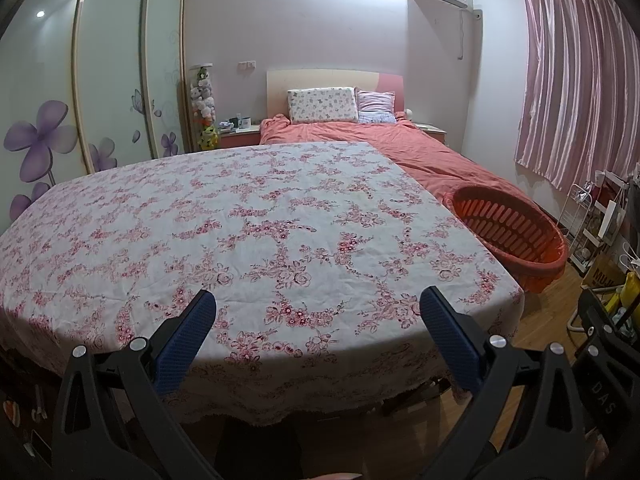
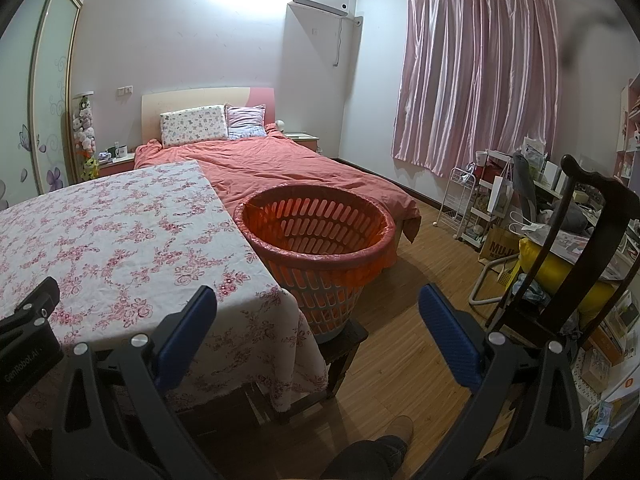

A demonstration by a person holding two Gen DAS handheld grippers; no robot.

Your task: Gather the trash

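A table with a white cloth printed with pink flowers (image 1: 256, 220) fills the left wrist view; no trash shows on it. It also shows in the right wrist view (image 2: 120, 232). An orange slatted basket (image 2: 320, 240) lined with an orange bag stands on a dark stool at the table's right side; it also shows in the left wrist view (image 1: 516, 232) and looks empty. My left gripper (image 1: 316, 300) is open and empty over the table's near edge. My right gripper (image 2: 316, 300) is open and empty, in front of the basket.
A bed with a salmon cover (image 2: 280, 168) lies behind the table and basket. A dark wooden chair (image 2: 580, 240) with a yellow cushion and clutter stands at the right. White wire racks (image 2: 460, 200) stand under a pink curtain. A wardrobe (image 1: 100, 80) lines the left wall.
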